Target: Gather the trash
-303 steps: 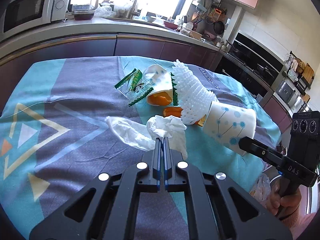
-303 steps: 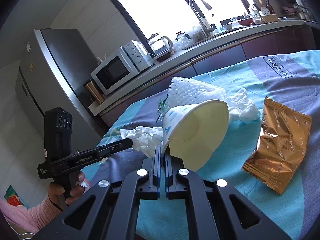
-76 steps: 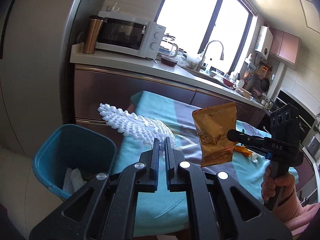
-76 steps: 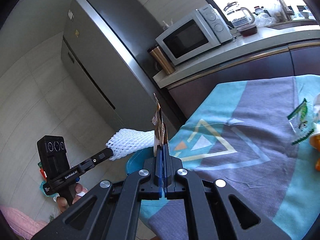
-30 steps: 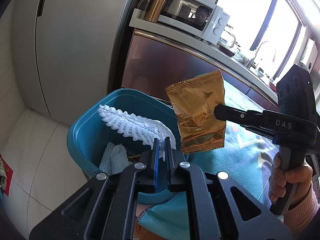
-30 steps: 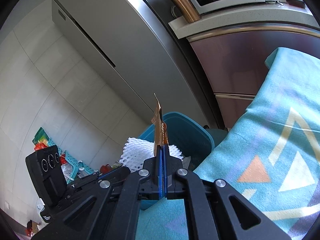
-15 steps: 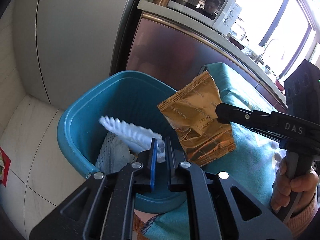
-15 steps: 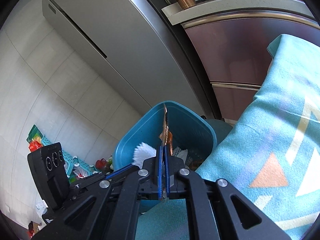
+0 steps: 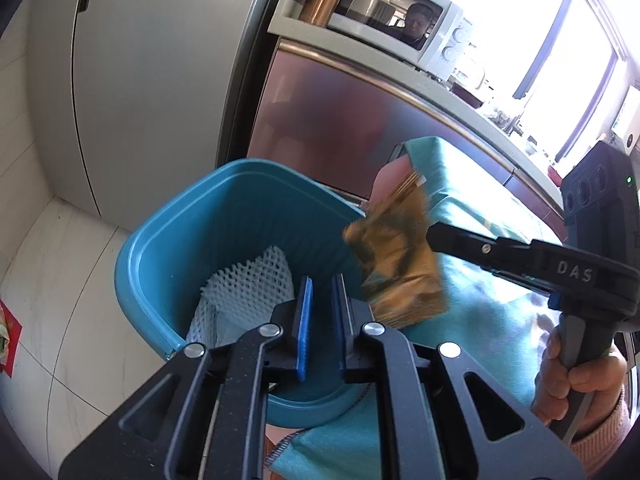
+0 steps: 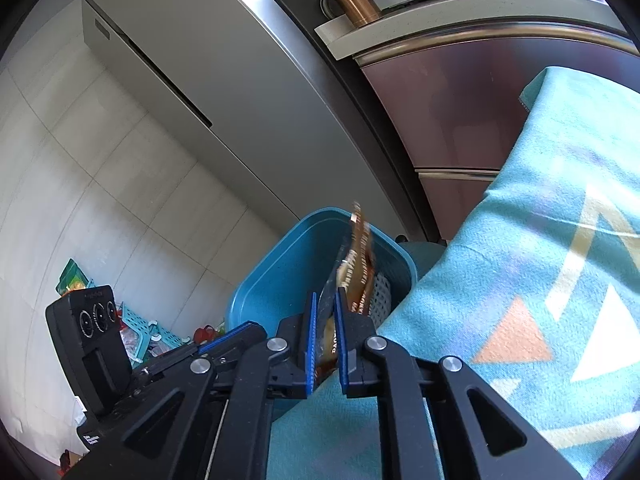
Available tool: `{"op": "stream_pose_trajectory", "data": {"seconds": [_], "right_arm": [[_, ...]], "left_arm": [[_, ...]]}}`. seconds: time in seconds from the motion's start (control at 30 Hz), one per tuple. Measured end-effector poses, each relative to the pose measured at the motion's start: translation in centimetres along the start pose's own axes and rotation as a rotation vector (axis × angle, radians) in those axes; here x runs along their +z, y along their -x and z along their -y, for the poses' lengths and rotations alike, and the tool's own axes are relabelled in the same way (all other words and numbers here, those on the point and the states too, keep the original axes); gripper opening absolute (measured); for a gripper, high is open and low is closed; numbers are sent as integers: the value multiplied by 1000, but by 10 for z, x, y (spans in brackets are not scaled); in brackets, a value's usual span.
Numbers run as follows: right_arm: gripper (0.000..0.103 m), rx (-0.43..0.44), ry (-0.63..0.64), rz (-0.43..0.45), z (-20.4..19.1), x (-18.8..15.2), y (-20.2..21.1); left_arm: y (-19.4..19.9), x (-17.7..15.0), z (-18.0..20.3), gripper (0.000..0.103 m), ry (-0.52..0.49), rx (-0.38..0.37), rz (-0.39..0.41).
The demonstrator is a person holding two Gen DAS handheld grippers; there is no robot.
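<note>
A teal trash bin stands on the floor beside the table; it also shows in the right wrist view. White foam netting lies inside it. My left gripper is open and empty above the bin's near rim. My right gripper is open over the bin; a blurred golden snack wrapper stands loose between its fingers. In the left wrist view the wrapper is blurred at the right gripper's tip, over the bin's right rim.
The table with a teal patterned cloth is right of the bin. A steel fridge and a brown cabinet with a microwave stand behind. Small clutter lies on the tiled floor.
My left gripper has opened and the foam netting has dropped into the bin. My right gripper has opened too, and the golden wrapper is now loose and blurred over the bin.
</note>
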State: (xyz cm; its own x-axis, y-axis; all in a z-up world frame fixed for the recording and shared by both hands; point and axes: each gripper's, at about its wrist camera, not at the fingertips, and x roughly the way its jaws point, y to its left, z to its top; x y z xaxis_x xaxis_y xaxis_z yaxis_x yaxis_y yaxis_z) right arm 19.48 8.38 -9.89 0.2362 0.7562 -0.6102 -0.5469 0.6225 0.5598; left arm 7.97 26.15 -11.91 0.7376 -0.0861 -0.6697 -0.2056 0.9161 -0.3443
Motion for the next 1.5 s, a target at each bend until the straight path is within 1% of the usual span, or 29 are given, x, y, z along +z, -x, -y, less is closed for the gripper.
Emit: {"op": "stream_pose_trajectory", "data": {"seconds": [0.23, 0.33, 0.5, 0.6, 0.67, 0.87, 0.93, 1.03, 1.13, 1.3, 1.33, 1.43, 1.5], "right_arm": [[10, 12, -2, 23, 7, -3, 16], [12, 16, 1, 44, 10, -8, 33], [19, 8, 25, 106, 18, -23, 77], [20, -18, 31, 155, 23, -34, 109], [23, -44, 30, 194, 29, -43, 131], [26, -170, -4, 311, 55, -73, 202], [28, -209, -38, 349, 68, -86, 226], [30, -294, -93, 402, 87, -107, 261], [33, -378, -163, 449, 108, -128, 296], [37, -514, -283, 516, 147, -157, 348], [37, -532, -302, 525, 154, -161, 353], [38, -585, -344, 548, 172, -170, 371], [43, -611, -365, 549, 185, -176, 380]], "left_arm": [[21, 8, 21, 11, -50, -33, 49], [30, 9, 34, 15, -76, -52, 67], [38, 9, 61, 21, -128, -108, 86], [37, 7, 82, 23, -168, -158, 74], [34, 4, 100, 25, -203, -195, 63], [20, -7, 168, 26, -324, -301, 18], [14, -12, 194, 28, -370, -333, 5], [3, -20, 234, 29, -437, -372, -15], [-8, -27, 265, 32, -488, -402, -33], [-32, -38, 313, 35, -567, -433, -80], [-38, -41, 323, 37, -585, -433, -91], [-51, -49, 352, 37, -638, -435, -109], [-60, -52, 367, 39, -664, -434, -119]]}}
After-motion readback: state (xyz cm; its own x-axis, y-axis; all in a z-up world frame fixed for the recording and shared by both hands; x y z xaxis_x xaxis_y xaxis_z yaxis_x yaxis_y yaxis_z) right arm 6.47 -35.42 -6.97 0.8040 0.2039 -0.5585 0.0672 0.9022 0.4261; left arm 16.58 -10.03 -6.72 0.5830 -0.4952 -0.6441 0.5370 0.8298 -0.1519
